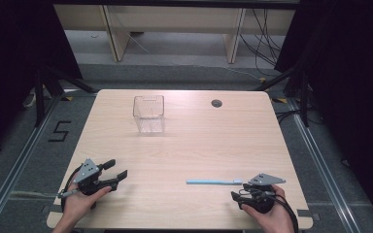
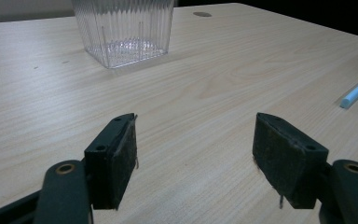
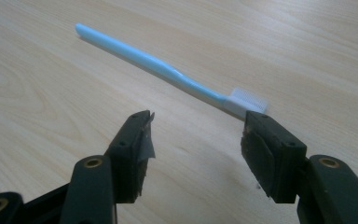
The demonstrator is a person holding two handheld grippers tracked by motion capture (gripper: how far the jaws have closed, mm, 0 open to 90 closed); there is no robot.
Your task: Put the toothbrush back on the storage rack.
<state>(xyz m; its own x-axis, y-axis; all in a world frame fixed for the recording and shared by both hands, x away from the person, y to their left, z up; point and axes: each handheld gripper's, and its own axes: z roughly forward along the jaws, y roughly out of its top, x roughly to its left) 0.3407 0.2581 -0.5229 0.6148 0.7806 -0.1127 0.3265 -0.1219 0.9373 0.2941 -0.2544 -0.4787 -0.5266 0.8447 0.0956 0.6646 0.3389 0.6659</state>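
Nearest the person, 2 grippers are sitting low over the near edge of the tabletop (image 1: 184, 145), 1 in each hand. The left gripper (image 1: 118, 171) is hovering by the near-left corner, its fingers (image 2: 114, 161) standing wide and released with bare wood between them. The right gripper (image 1: 238, 190) is hanging near the near-right corner, its fingers (image 3: 270, 156) also spread and released, grasping nothing.

Just past the right gripper, 1 light-blue toothbrush (image 1: 213, 182) is lying flat on the wood, roughly parallel to the near edge, its white bristle head (image 3: 248, 100) pointing right and sitting just beyond the tip of one finger, apart from the pads. Its handle end is reaching toward the middle of the tabletop.

The stretch of wood between the 2 grippers is lying open, and so is the wide middle band beyond the toothbrush.

Farther off, 1 clear ribbed plastic cup (image 1: 149, 113) is standing upright left of centre, well apart from the toothbrush and well in from the far edge. Near the far edge on the right, 1 round cable hole (image 1: 216, 103) is showing.
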